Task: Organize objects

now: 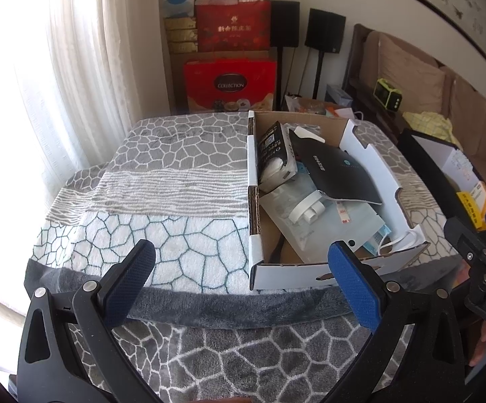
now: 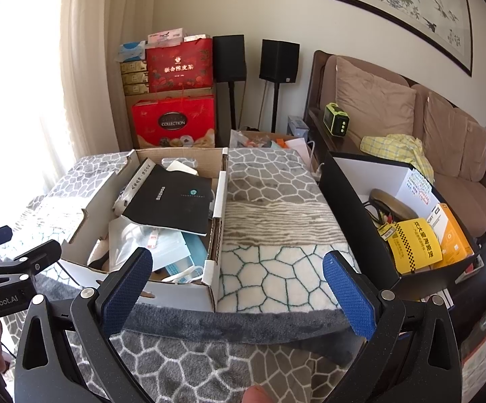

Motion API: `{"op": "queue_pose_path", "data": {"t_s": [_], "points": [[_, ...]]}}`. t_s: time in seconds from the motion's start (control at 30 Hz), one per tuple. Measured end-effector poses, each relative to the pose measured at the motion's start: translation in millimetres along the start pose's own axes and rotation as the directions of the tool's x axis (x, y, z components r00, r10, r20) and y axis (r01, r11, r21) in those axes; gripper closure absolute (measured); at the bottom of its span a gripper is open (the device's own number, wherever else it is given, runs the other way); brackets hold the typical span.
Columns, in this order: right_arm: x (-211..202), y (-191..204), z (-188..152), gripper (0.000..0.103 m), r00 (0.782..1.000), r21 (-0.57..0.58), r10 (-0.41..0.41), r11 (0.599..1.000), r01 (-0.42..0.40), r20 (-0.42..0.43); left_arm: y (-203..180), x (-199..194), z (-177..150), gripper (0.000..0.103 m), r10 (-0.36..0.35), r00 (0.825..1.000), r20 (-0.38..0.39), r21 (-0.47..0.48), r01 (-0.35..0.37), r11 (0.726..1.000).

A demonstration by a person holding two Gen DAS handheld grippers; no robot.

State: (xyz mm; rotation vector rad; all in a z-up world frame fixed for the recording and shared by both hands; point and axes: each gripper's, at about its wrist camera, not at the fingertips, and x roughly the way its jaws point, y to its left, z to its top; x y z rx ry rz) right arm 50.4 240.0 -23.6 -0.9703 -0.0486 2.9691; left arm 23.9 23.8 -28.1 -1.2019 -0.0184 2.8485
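Note:
An open white cardboard box [image 1: 288,275] sits on a table under a grey patterned blanket [image 1: 176,184]. It holds a black folder [image 1: 337,174], a black-and-white packet [image 1: 275,154], plastic bags and blue masks. The box [image 2: 179,294] and the folder [image 2: 172,198] also show in the right wrist view. My left gripper [image 1: 243,272] is open and empty, just before the box's near left corner. My right gripper [image 2: 238,278] is open and empty, over the blanket right of the box. A black bin [image 2: 353,215] to the right holds yellow [image 2: 414,245] and orange [image 2: 454,238] packages.
Red gift boxes [image 2: 176,124] are stacked against the far wall beside two black speakers on stands [image 2: 278,60]. A brown sofa [image 2: 444,141] with a yellow cloth and a green device [image 2: 335,121] stands at the right. A curtained window is at the left.

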Motion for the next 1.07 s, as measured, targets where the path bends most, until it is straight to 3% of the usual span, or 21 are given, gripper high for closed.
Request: {"op": "queue_pose_path", "data": {"t_s": [1.07], "points": [[1.1,-1.6,0.2,0.001,1.0,0.003,0.011,1.0,-0.011,-0.006,-3.5,-5.8,0.8,0.0,-0.005,1.0,0.002,0.002,0.005,1.0]]}}
